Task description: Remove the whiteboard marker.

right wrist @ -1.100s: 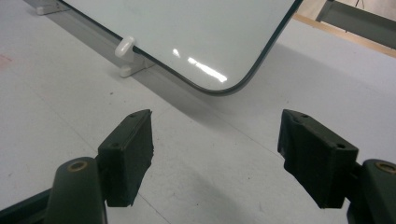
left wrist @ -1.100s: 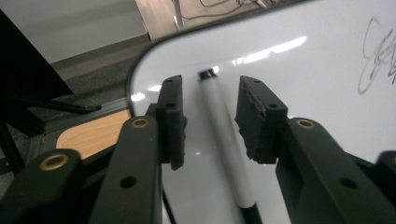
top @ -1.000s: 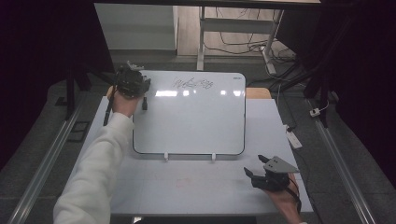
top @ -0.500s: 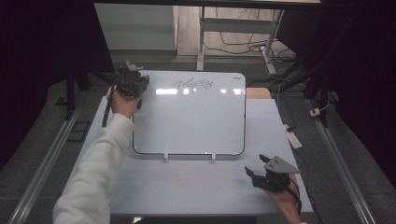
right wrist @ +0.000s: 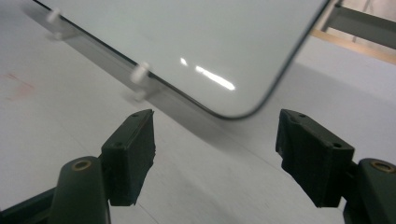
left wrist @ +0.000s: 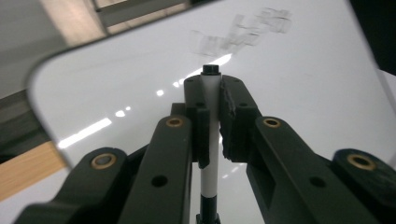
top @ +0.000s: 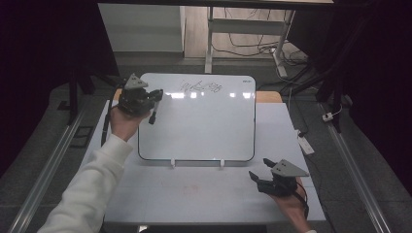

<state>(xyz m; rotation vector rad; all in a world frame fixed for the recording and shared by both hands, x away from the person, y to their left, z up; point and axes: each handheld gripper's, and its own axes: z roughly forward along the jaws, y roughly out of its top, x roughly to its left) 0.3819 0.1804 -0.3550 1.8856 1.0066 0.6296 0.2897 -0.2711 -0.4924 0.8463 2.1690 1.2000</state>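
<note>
Shifted rightward, my left gripper clamped a whiteboard marker over the whiteboard — right gripper gaped empty.

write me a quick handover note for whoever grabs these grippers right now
Left gripper: shut on a marker, gripped across its white barrel, held over the upper left part of the whiteboard.
Right gripper: open, holding nothing, over the table by the board's near right corner.
Whiteboard: flat on the table, with scribbled writing near its far edge; the rest of its surface is blank.
Done: marker picked up.
Left: probably bring the marker to the board and write or draw. I cannot tell whether the cap is on; check first.
</note>
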